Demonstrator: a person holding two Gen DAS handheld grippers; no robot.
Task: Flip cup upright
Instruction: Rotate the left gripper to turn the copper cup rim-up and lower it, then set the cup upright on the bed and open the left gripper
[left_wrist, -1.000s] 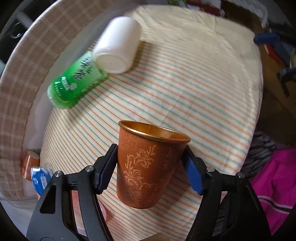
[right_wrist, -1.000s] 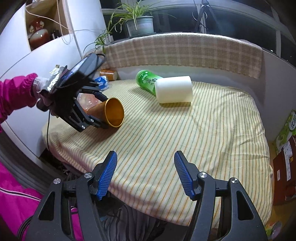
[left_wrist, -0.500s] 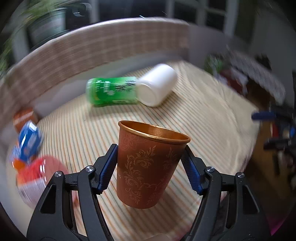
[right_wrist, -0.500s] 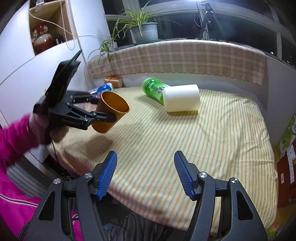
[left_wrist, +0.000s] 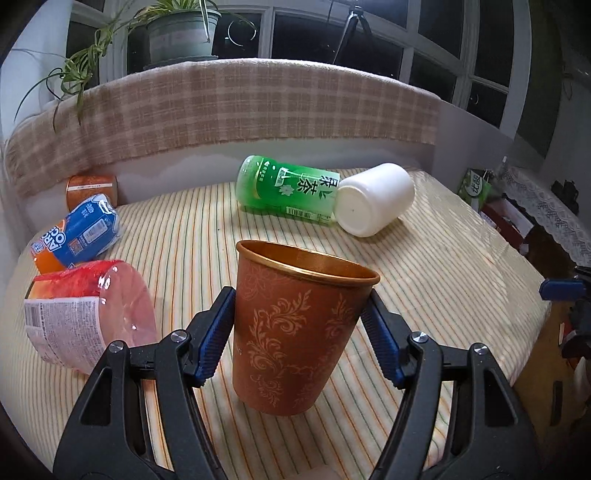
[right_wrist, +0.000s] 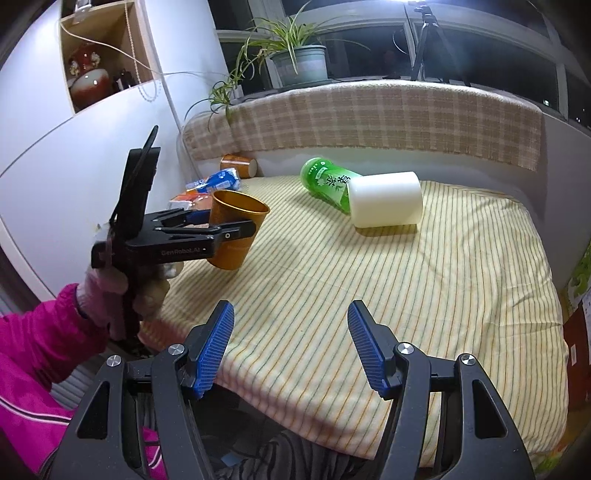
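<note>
The left gripper (left_wrist: 297, 325) has its blue fingers (left_wrist: 216, 338) clamped on the two sides of the cup (left_wrist: 295, 328), about halfway up its wall. The cup is at the near left part of the bed (right_wrist: 424, 280). Its mouth faces up and its long axis is almost vertical, with a small lean. In the right wrist view the cup (right_wrist: 236, 229) seems to hang a little above the striped cover, but whether the base touches the cover cannot be told for sure.

The right gripper (right_wrist: 290, 347) is at the near edge of the bed with its fingers apart and nothing between them. It is well apart from the cup, so the left hand (right_wrist: 122, 291) is clearly the nearer one.

The turning appears to be nearly finished. The coming move probably is to lower the cup straight down, along its own axis, until the base sits flat, and then to open the fingers. The soft cover could let the cup tip. A pink bottle (left_wrist: 88, 314) lies just to the left, and a green bottle (left_wrist: 288, 192) and a white cup (left_wrist: 373, 199) lie farther away.
</note>
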